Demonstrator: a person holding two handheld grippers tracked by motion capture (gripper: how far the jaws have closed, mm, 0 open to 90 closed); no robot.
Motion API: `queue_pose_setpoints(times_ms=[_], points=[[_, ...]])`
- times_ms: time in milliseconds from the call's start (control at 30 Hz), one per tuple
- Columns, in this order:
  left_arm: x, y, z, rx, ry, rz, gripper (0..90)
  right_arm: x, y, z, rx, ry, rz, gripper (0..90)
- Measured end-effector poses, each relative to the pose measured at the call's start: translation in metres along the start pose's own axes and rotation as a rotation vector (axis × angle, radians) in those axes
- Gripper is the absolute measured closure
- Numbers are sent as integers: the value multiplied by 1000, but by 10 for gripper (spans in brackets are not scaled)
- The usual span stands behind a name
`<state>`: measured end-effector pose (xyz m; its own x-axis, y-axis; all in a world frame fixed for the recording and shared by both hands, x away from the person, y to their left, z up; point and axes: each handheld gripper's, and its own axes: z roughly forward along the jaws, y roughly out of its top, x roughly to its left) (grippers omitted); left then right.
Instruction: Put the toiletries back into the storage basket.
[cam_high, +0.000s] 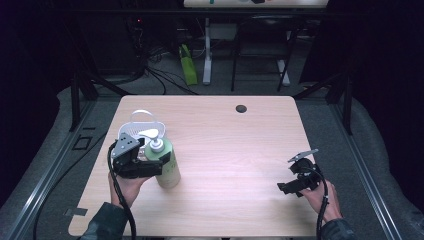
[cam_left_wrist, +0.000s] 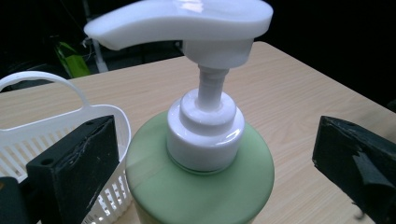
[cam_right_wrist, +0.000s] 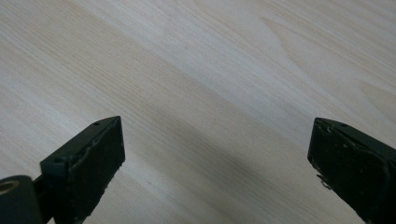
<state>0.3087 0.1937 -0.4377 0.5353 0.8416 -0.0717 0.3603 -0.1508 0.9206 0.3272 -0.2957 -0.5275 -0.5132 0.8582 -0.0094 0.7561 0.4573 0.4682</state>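
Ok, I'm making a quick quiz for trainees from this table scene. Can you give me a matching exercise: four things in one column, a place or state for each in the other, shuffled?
Things:
1. pump bottle
2. white basket
3. left tongs
4. right tongs

Places or states:
a. open over bare tabletop, near the table's right edge
b. open, one jaw on each side of the green bottle
c. upright, green with a white pump
d. behind the bottle, handle up

Pairs: 1-c, 2-d, 3-b, 4-a

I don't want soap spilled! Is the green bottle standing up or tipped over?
Standing up. The green bottle sits on its base on the table, its white pump on top.
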Motion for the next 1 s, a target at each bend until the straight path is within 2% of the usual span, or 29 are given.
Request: queue_pose_setpoints(times_ms=[200, 300, 367, 400, 433, 467, 533, 600, 700, 833, 1000], points=[[-2, 0, 1, -8, 24, -7, 2, 1, 2, 1, 3, 4, 0, 37], [-3, 1, 0, -30, 24, -15, 2, 2, 2, 2, 4, 2, -6, 37], [-5, 3, -1, -51, 37, -6, 7, 2, 1, 2, 7, 4, -3, 37], [-6, 3, -1, -54, 37, 0, 57, 1, 1, 2, 7, 2, -5, 37], [-8, 3, -1, -67, 44, -1, 190, 1, 1, 1, 4, 7, 5, 38], [-9, 3, -1, -68, 50, 0, 190, 1, 1, 1, 4, 7, 5, 38], [-11, 3, 1, -71, 46, 1, 306, 1, 2, 1, -2, 10, 3, 38], [-13, 3, 2, -77, 52, 9, 332, 2, 2, 2, 7, 2, -4, 38], [-16, 5, 4, -81, 99, 11, 402, 2, 1, 2, 11, 9, -2, 44], [-15, 7, 5, -99, 115, 0, 455, 3, 2, 1, 7, 10, -4, 45], [-16, 12, 5, -147, 136, -5, 553, 2, 2, 3, 14, 9, -7, 46]])
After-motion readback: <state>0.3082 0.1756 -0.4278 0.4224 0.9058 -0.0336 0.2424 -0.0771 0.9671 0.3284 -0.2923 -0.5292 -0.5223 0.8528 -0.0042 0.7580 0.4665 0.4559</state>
